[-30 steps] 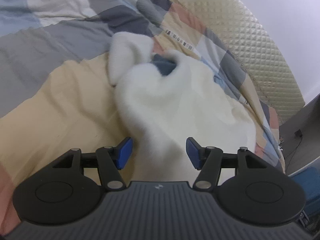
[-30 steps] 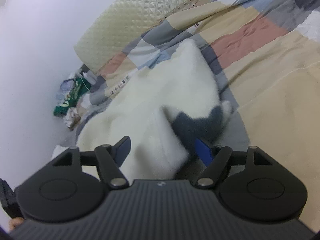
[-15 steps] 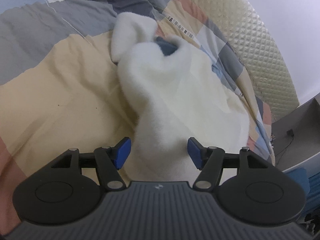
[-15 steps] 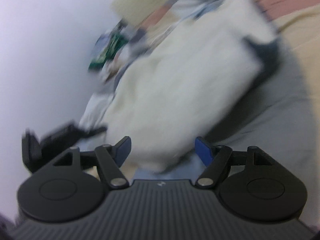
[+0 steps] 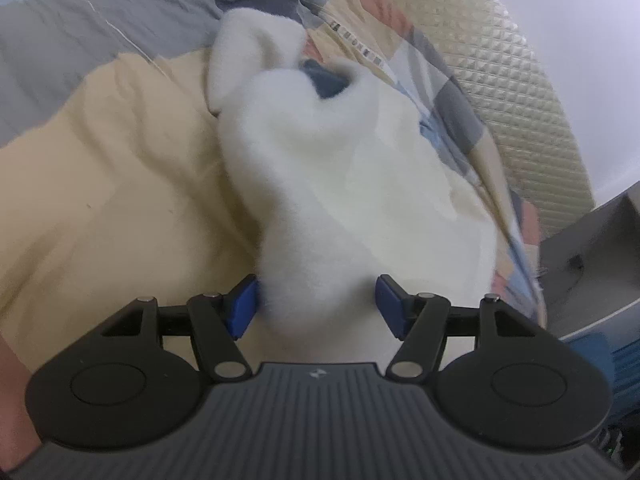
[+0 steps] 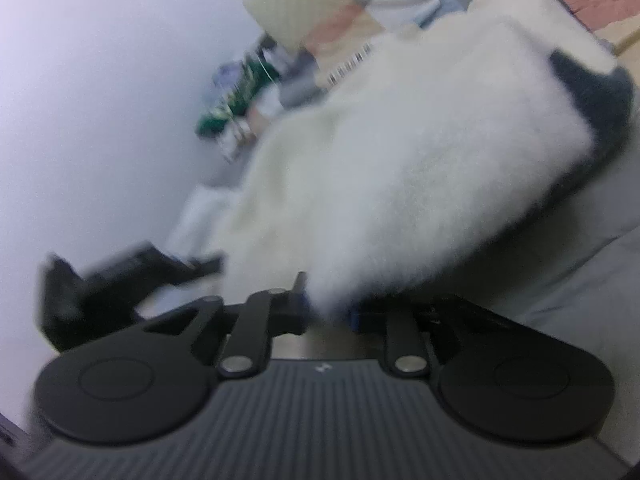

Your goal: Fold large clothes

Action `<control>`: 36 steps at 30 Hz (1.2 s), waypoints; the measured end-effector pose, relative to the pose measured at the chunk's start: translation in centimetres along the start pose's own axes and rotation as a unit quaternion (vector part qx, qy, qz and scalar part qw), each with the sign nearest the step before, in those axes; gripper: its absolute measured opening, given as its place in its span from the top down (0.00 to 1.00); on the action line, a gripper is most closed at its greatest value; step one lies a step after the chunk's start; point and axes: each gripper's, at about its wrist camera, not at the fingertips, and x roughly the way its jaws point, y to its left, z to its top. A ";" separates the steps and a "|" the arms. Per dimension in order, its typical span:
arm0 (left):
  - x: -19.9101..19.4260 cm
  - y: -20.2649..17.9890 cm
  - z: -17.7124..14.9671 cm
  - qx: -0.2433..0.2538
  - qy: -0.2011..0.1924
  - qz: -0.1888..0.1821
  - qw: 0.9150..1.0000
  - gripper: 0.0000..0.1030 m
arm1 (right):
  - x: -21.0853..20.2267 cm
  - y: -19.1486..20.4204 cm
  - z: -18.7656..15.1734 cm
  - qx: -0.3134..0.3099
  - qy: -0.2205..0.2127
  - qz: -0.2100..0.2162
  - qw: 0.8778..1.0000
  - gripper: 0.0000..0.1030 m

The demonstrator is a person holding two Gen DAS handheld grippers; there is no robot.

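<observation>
A fluffy white garment [image 5: 340,184] with a dark grey lining lies spread on a patchwork quilt [image 5: 104,184] of yellow, grey and pink blocks, filling the middle of both views; the bed likely serves as a broad flat surface for folding. In the left wrist view, the left gripper [image 5: 316,304] sits at the lower centre with its blue-padded fingers [image 5: 242,306] spread wide on either side of a bunched ridge of the fleece, not yet pinching it, seemingly lined up to take hold. In the blurred right wrist view, the right gripper [image 6: 328,312] at lower centre has its fingers drawn close together on the near edge of the white garment [image 6: 404,168], apparently clamping it so the cloth can be lifted. The quilted headboard [image 5: 516,80] curves along the upper right.
</observation>
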 end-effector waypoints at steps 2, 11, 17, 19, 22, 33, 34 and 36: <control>0.0 0.1 -0.1 -0.009 0.006 -0.017 1.000 0.33 | -1.7 0.3 0.5 0.020 -0.026 0.021 0.999 0.84; 1.2 -0.9 -1.5 -0.027 0.092 -0.093 0.991 0.34 | -7.0 -0.3 1.3 0.057 -0.092 -0.025 0.994 0.86; 3.4 -0.9 -2.6 -0.029 0.125 -0.082 0.988 0.37 | -5.1 -2.0 1.1 0.086 -0.065 -0.050 0.993 0.86; 3.6 -0.9 -2.8 -0.025 0.122 -0.069 0.990 0.55 | -4.4 -2.6 1.0 0.092 -0.059 -0.058 0.992 0.86; 3.1 -0.7 -2.8 -0.016 0.115 -0.064 0.991 0.80 | -4.0 -3.6 0.8 0.108 -0.055 -0.067 0.990 0.86; -7.0 -3.6 -0.1 0.040 -0.010 -0.197 0.980 0.89 | -7.3 1.5 1.7 0.016 -0.097 0.012 0.995 0.86; -8.1 -4.3 0.1 0.052 -0.019 -0.201 0.978 0.89 | -8.1 2.6 2.0 0.000 -0.105 0.017 0.994 0.87; -9.8 -5.7 0.3 0.066 -0.034 -0.213 0.974 0.89 | -9.7 4.6 2.6 -0.028 -0.121 0.021 0.992 0.87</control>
